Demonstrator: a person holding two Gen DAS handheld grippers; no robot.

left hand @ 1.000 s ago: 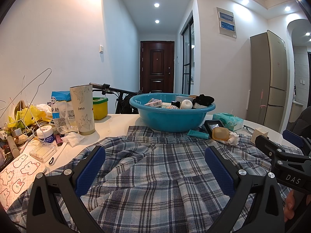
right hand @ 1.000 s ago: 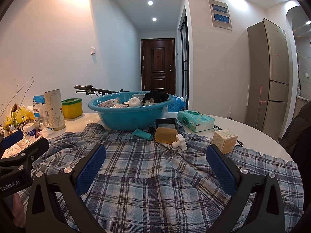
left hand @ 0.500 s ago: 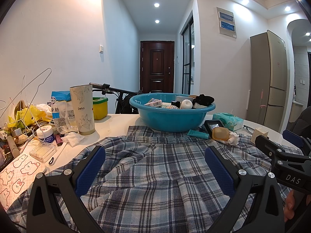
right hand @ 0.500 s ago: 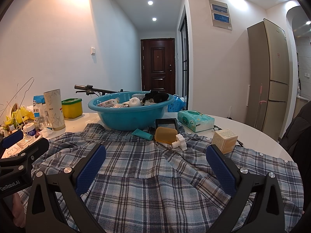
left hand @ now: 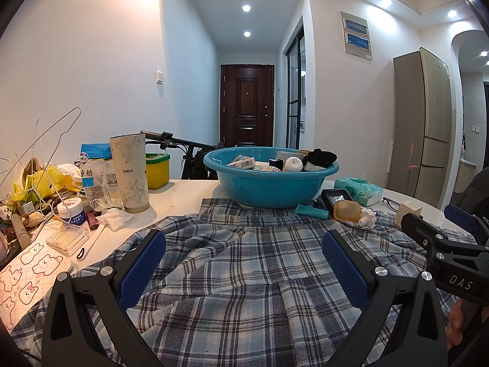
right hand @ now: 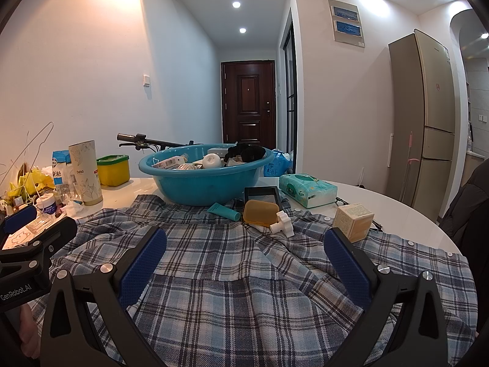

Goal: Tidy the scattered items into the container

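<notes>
The left gripper (left hand: 244, 263) and right gripper (right hand: 244, 260) both hover with blue-padded jaws spread wide and empty over a rumpled blue-grey plaid shirt (right hand: 232, 263). At twelve o'clock the round teal plastic basin (right hand: 201, 183) sits on the shirt's far edge, with a teal tube (right hand: 223, 211) and amber case (right hand: 260, 212) just before it.

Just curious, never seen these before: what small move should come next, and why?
Probably the right gripper should ease forward to the amber soap case. Both grippers have open, empty jaws above the plaid shirt, and the case lies loose on the shirt, just short of the blue basin.
</notes>
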